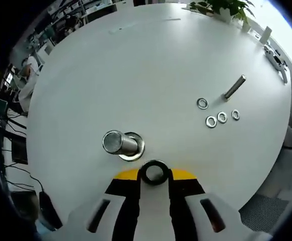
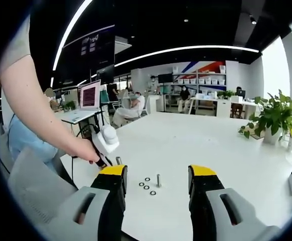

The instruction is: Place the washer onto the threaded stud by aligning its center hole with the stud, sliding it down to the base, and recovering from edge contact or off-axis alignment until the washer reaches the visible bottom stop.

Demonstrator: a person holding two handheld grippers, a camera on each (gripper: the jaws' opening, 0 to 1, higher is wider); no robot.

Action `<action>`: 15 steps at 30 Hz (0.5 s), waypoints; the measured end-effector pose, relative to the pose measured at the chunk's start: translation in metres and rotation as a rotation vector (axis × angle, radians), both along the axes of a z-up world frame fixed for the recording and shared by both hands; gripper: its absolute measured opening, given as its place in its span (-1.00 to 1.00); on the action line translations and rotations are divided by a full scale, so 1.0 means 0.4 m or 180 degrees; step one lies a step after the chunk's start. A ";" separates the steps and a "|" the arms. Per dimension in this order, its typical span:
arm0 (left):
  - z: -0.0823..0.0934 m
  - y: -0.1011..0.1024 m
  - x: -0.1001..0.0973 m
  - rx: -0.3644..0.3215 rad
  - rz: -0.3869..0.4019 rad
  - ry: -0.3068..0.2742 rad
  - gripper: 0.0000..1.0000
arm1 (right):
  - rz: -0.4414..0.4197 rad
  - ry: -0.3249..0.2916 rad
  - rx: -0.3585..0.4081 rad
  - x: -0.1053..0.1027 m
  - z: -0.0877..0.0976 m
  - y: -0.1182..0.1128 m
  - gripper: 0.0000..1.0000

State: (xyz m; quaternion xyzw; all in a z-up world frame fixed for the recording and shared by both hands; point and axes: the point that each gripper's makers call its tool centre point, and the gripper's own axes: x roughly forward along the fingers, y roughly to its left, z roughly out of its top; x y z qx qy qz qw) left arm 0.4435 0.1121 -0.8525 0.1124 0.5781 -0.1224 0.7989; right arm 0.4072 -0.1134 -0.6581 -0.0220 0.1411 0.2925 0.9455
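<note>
Left hand-held gripper (image 1: pixel 154 176) clamping washer (image 1: pixel 154 172), just beside upright stud (image 1: pixel 120 143), right hand-held gripper (image 2: pixel 157 176) wide

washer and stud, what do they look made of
Washer, held in the left hand-held gripper: dark, dull ring, possibly black-coated metal or rubber; hard to tell. Stud: bright silvery metal, judging by its shiny reflective top and side, standing on a shiny metal base.

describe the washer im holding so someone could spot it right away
In the left gripper view, start at the big round white table and find the upright silver threaded stud standing on its metal base. Just beside it, the dark metal ring washer sits pinched at the yellow tips of the left gripper. The four small silver washers lie loose on the table, by a bolt.
</note>
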 end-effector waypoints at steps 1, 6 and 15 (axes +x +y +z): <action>0.001 0.001 0.002 0.0007 -0.0012 -0.0017 -0.62 | 0.0002 0.0001 -0.0005 0.000 0.000 0.000 0.02; 0.010 -0.002 0.006 -0.0025 -0.0004 -0.0050 -0.62 | 0.0012 0.0001 -0.0009 -0.001 0.000 0.002 0.02; 0.029 -0.004 0.009 -0.0049 -0.0043 -0.0099 -0.62 | 0.0020 0.0002 -0.0011 -0.001 -0.001 0.003 0.02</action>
